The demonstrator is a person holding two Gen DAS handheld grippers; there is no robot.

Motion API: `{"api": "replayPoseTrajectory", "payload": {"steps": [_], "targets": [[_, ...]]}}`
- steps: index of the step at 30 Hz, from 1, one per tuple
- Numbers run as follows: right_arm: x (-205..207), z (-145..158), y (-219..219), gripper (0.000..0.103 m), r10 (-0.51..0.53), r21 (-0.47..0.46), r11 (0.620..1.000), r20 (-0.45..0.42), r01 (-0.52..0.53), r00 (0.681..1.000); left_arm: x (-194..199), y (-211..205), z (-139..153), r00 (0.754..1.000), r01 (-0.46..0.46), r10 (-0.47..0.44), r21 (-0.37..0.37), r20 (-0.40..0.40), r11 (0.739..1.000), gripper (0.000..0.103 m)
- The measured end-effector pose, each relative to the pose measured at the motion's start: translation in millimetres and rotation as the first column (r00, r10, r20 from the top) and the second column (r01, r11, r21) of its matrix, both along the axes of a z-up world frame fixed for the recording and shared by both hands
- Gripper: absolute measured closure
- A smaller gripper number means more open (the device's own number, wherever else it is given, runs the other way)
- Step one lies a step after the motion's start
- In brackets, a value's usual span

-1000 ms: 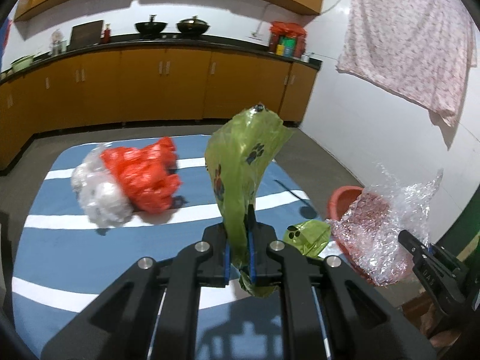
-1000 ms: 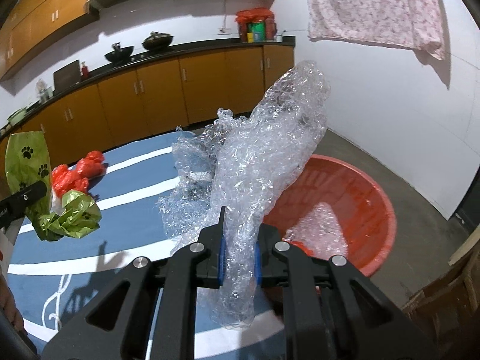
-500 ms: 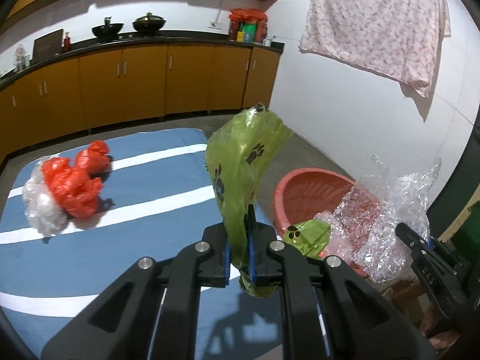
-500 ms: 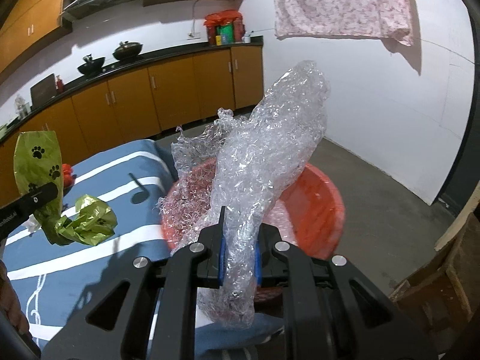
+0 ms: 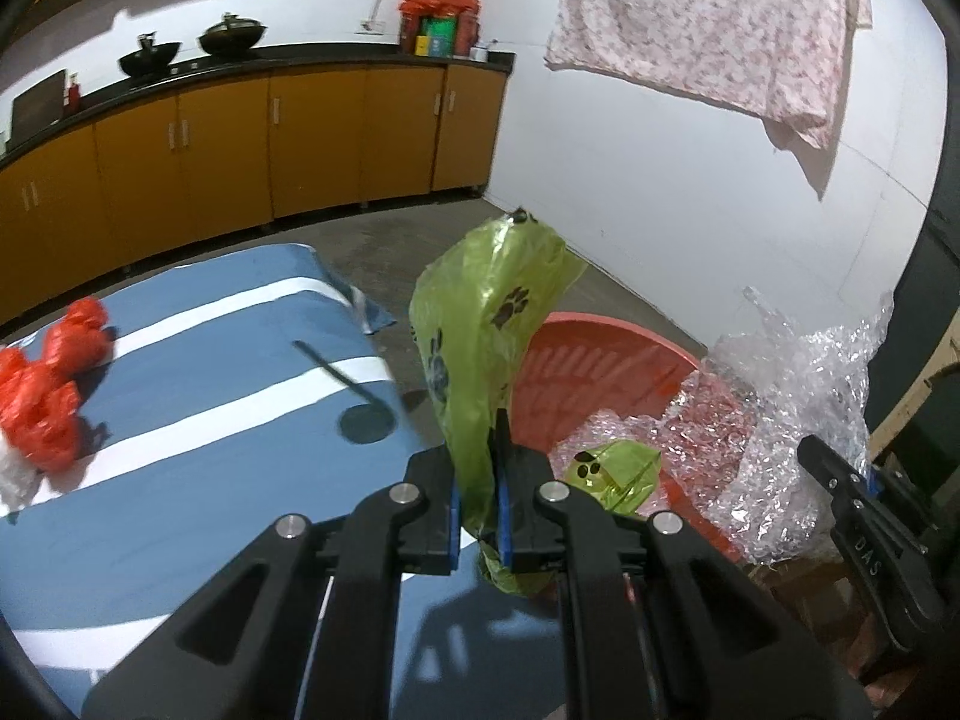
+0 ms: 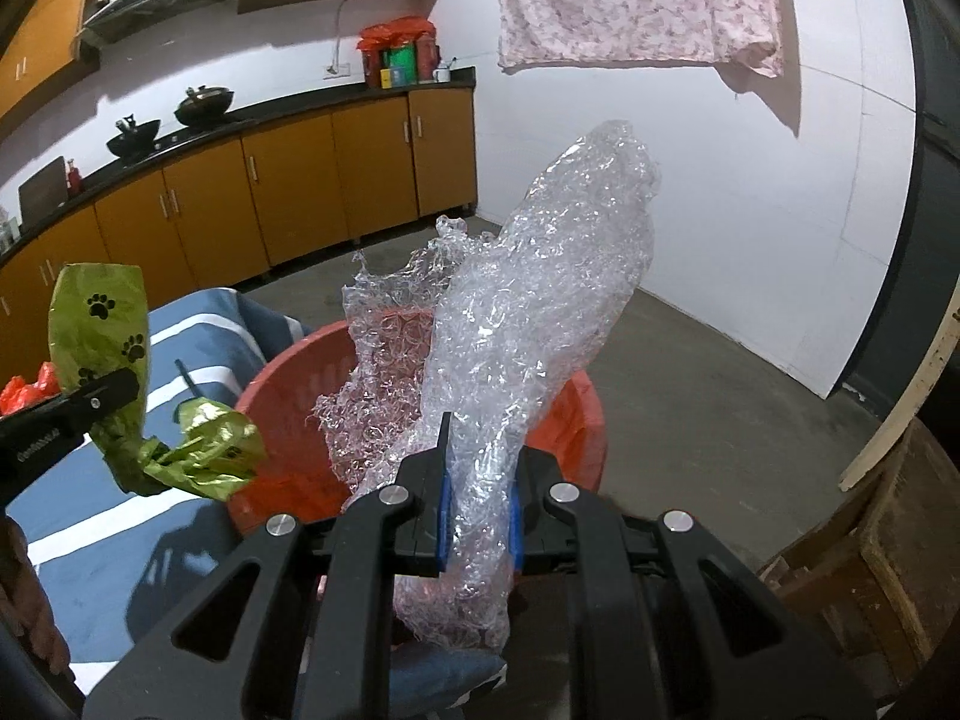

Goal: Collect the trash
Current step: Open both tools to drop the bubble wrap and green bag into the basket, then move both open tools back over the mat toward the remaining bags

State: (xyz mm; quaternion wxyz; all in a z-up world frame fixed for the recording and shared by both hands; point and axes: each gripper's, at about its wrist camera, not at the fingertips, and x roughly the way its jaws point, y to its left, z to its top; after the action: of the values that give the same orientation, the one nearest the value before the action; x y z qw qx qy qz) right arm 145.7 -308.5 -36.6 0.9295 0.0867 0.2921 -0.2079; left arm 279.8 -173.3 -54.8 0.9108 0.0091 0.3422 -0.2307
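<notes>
So the red plastic basin [image 6: 564,414] sat on the concrete floor right at the edge of the blue-and-white striped mat [image 5: 198,420], and from the left wrist view you could see crinkly clear plastic already lying in the bottom of it, plus a ribbed inner wall. The left gripper [image 5: 478,516] was clamped tight on a green bag [image 5: 486,324], thin glossy film printed with black paw prints, the top of it standing up stiffly above the jaws and a crumpled tail hanging below, out over the near rim of the basin. From the right wrist view that tail [image 6: 210,450] looked scrunched and shiny, dangling just beside the basin's left edge. The right gripper [image 6: 477,519] was closed on a big wad of bubble wrap [image 6: 540,312], transparent and all wrinkled, rolled into a long lumpy shape that stuck up tall, with a looser ragged sheet of it spreading down over the basin's opening. Whether that sheet actually touched the stuff inside, I couldn't tell. Back on the mat there was a bunched-up red plastic bag [image 5: 48,372] with something whitish under its lower edge, well apart from the basin. Orange cabinets [image 5: 312,132] with a dark countertop ran along the far wall, two black woks [image 5: 192,45] on top, and a pink floral cloth [image 5: 720,24] hung against the white wall.
</notes>
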Motion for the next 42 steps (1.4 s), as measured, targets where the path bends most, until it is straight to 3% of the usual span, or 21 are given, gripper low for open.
{"api": "replayPoseTrajectory", "payload": {"steps": [12,15,18,20,22,24,26,27,29,36,42], "targets": [[19,-8,-13,0.089,0.001,-0.029,1.0,-0.014,-0.001,1.0,24,-47,-29,0.995,0.093,-0.093,0.023,-0.037,0.995,0.09],[23,-9,-10,0.087,0.033,-0.009,0.999,-0.008,-0.033,0.999,26,-48,-32,0.994,0.102,-0.101,0.022,-0.038,0.995,0.071],[22,-10,-10,0.066,0.043,-0.006,0.999,0.001,-0.043,0.999,27,-47,-33,0.995,0.093,-0.093,0.015,-0.035,0.996,0.056],[20,-9,-9,0.046,0.043,-0.013,0.999,0.015,-0.043,0.999,29,-41,-33,0.996,0.078,-0.078,0.009,-0.035,0.997,0.047],[17,-8,-7,0.038,0.04,-0.027,0.999,0.025,-0.039,0.999,29,-32,-33,0.998,0.055,-0.055,0.0,-0.031,0.999,0.038],[14,-6,-6,0.025,0.027,-0.036,0.999,0.035,-0.026,0.999,28,-23,-31,0.999,0.03,-0.031,-0.005,-0.022,1.0,0.029],[8,-2,-8,0.005,-0.008,-0.048,0.999,0.069,0.012,0.998,25,-11,-28,1.0,-0.008,0.008,-0.011,0.003,1.0,0.013],[5,0,-9,0.003,-0.025,-0.048,0.998,0.09,0.03,0.996,22,-4,-27,0.999,-0.029,0.029,-0.011,0.021,1.0,0.011],[2,2,-11,0.002,-0.043,-0.039,0.998,0.104,0.047,0.994,19,6,-23,0.998,-0.054,0.054,-0.006,0.043,0.999,0.004],[1,1,-1,0.002,-0.033,-0.035,0.999,0.089,0.037,0.995,-2,42,-17,0.987,-0.131,0.123,0.077,0.106,0.988,0.004],[6,1,20,0.002,0.014,-0.04,0.999,0.08,-0.011,0.997,-21,101,-14,0.962,-0.238,0.218,0.118,0.163,0.964,0.004]]}}
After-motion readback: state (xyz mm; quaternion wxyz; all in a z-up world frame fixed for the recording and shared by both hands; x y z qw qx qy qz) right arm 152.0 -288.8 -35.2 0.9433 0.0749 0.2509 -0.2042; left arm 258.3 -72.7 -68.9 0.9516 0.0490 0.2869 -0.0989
